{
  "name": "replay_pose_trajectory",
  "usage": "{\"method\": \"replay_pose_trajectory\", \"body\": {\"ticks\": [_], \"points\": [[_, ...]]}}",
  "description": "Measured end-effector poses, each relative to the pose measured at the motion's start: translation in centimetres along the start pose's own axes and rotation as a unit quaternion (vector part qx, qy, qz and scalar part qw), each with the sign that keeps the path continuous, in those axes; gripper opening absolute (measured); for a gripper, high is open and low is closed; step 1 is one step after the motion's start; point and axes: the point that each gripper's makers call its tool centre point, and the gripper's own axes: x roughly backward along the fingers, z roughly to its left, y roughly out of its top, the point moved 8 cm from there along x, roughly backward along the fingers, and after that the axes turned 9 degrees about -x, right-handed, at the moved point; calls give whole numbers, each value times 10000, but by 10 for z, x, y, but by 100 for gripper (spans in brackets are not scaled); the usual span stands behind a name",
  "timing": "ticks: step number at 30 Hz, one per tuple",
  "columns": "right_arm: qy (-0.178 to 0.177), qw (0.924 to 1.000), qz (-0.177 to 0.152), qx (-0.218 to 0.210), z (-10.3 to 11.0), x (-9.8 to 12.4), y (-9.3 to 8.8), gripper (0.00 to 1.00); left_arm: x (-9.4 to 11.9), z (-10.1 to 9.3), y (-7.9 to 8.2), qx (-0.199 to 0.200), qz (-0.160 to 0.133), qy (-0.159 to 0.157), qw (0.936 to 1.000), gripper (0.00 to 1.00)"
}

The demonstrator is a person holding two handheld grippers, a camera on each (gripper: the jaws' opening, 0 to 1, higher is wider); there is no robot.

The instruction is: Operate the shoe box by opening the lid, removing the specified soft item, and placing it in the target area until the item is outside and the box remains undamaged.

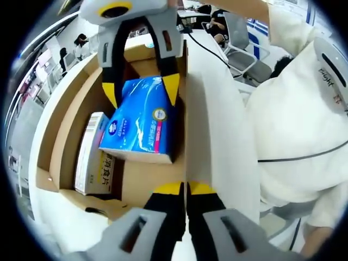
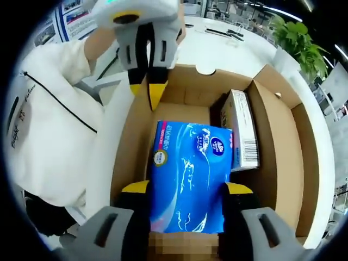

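The open cardboard shoe box (image 1: 70, 119) (image 2: 277, 141) lies on a white table. Inside it a blue soft tissue pack (image 1: 142, 122) (image 2: 190, 168) sits tilted, with my right gripper (image 2: 187, 187) shut across its width. In the left gripper view the right gripper (image 1: 141, 91) reaches in from the top. My left gripper (image 1: 186, 188) is shut on the upper edge of the box's side wall. In the right gripper view the left gripper (image 2: 148, 91) pinches that wall from above. A small white carton with a barcode (image 1: 92, 157) (image 2: 239, 130) lies beside the pack.
The person in a white jacket (image 1: 304, 125) (image 2: 49, 125) stands close to the gripped wall. The white table (image 2: 228, 49) runs on behind the box. A green plant (image 2: 296, 38) stands at the far corner. Chairs and seated people (image 1: 223, 27) are in the background.
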Motion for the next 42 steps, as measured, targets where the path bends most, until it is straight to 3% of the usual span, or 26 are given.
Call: {"method": "replay_pose_trajectory", "body": {"ticks": [19,22,29,35,38,42], "points": [[8,9988,446,203,-6,10,-17,52,0,1,0,-10,-4,1,10000,1],[-28,9970,752,191,-9,14,-21,52,1,3,-1,-5,0,-4,10000,1],[-103,9941,1062,198,-21,18,-26,53,1,4,-1,-8,-2,-9,10000,1],[-58,9938,1106,44,-16,20,-24,58,1,8,-2,-9,-8,-20,10000,1],[-282,9923,1204,-46,-23,20,-20,67,2,9,-2,0,6,-43,10000,1],[-196,9938,1090,-46,-20,15,-12,66,2,11,-3,1,-2,-36,10000,1]]}}
